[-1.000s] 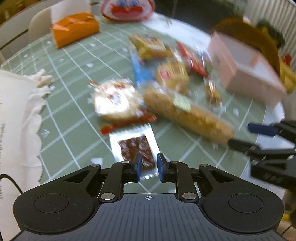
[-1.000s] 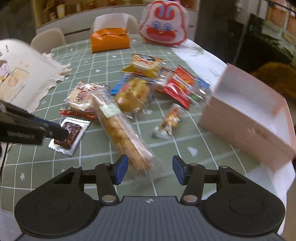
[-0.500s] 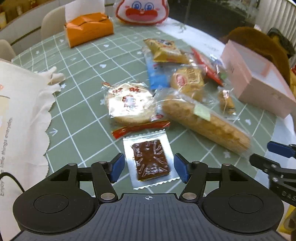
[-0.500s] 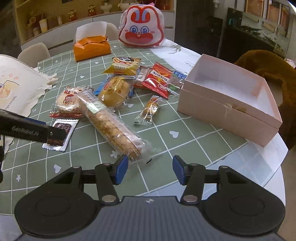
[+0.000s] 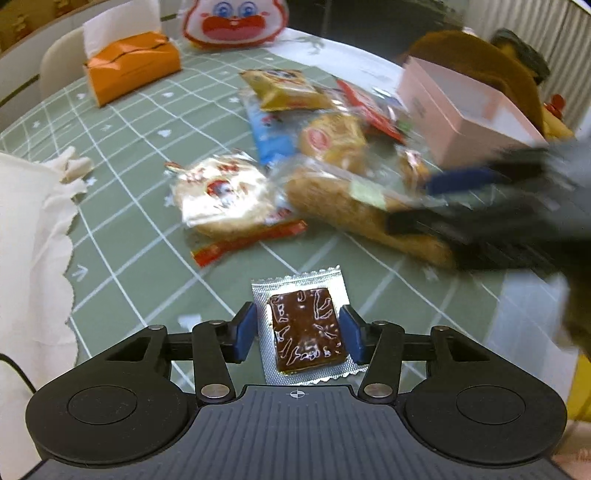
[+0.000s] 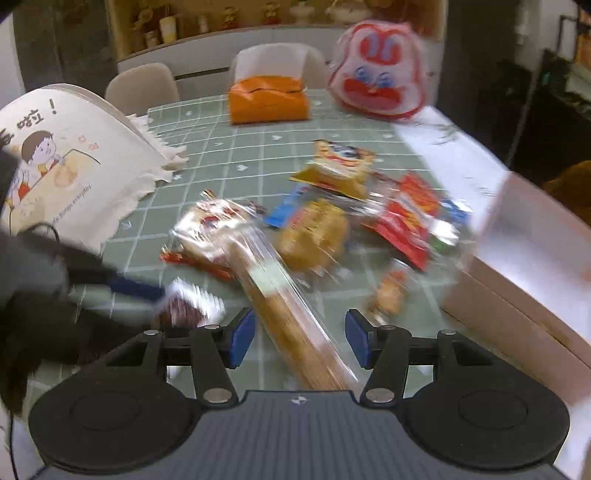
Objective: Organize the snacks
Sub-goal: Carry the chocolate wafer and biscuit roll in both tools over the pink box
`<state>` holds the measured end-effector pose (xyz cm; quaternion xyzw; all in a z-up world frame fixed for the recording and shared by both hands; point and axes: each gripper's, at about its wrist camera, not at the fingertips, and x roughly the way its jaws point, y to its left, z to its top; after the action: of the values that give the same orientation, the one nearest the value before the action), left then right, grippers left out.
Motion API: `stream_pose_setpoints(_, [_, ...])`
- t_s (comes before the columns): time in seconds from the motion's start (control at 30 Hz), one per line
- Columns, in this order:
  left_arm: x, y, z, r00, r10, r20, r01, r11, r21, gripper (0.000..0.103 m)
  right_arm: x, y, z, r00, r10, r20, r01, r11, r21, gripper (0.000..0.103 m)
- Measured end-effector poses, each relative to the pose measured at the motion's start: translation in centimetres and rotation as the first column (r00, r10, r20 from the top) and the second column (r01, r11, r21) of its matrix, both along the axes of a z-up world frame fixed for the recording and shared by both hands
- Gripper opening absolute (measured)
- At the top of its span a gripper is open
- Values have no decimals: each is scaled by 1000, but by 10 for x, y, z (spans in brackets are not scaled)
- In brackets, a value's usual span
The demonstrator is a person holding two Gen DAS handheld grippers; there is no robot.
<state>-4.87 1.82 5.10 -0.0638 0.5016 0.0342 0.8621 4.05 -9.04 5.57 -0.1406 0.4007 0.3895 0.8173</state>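
Observation:
A silver foil packet with a brown snack [image 5: 304, 328] lies flat on the green checked tablecloth [image 5: 129, 192]. My left gripper [image 5: 297, 334] straddles it; its jaws are closing, and the blue pads [image 5: 243, 332] stand at the foil's edges without squeezing it. A long clear pack of cookies [image 6: 291, 317] runs between the fingers of my right gripper [image 6: 299, 339], which is open and apart from it. In the left wrist view the right gripper [image 5: 480, 206] is a blur over that cookie pack [image 5: 354, 210]. A pile of several snack packs [image 6: 332, 221] lies beyond.
An open pink box [image 5: 461, 114] stands at the right, near the table's edge. An orange tissue box [image 5: 133, 62] and a red-and-white rabbit bag [image 5: 236, 18] sit at the far side. A white cloth bag [image 5: 29, 240] covers the left. A round cracker pack [image 5: 221, 195] lies mid-table.
The left jaws went from shut to wide, then narrowed around the brown packet as the gripper came over it. The right gripper slid forward and leftward over the long cookie pack.

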Motion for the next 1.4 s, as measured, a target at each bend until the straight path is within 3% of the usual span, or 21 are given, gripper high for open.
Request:
stream_pose_setpoints(0.13, [-8,-10,1,1000,-21,-10,21,1000,-22,54,19,21,-13,994,15,-110,-16,1000,-9,46])
stream_pose_setpoints(0.27, [-11,-25,1,998,-65,-14,64,997,-42,54,1,5,-11,991,35,-130,-39,999,-28,32])
stream_pose_setpoints(0.47, [-9,-53,1,990,-141,-5,140,988,-72,54,-22,-75,-15,962,-164,-219,161,986,-32,30])
stream_pose_setpoints(0.57, [-5,-67,-1,985,-174,-1,174,982,-68,54,-36,-115,-15,935,-279,-218,277,960,-41,30])
stream_pose_setpoints(0.7, [1,-83,-2,978,-209,2,208,974,-84,54,-52,-140,-17,930,-293,-220,291,956,-44,31])
stream_pose_setpoints(0.93, [1,-103,-1,969,-249,-2,248,965,-80,54,-48,-126,-26,944,-292,-153,286,956,-59,34])
stream_pose_setpoints(1.0, [1,-107,0,967,-255,1,254,964,-75,54,-49,-123,-25,949,-285,-134,277,958,-72,30])
stream_pose_setpoints(1.2, [9,-122,22,961,-271,60,277,952,-133,53,-52,-151,8,933,-338,-127,340,941,-5,27])
stream_pose_setpoints(1.3, [21,-135,47,943,-306,134,325,932,-159,53,-47,-171,49,927,-371,-61,374,926,51,27])
stream_pose_setpoints(1.4, [37,-145,85,913,-334,233,370,920,-132,53,-37,-185,91,917,-398,5,395,912,113,27])
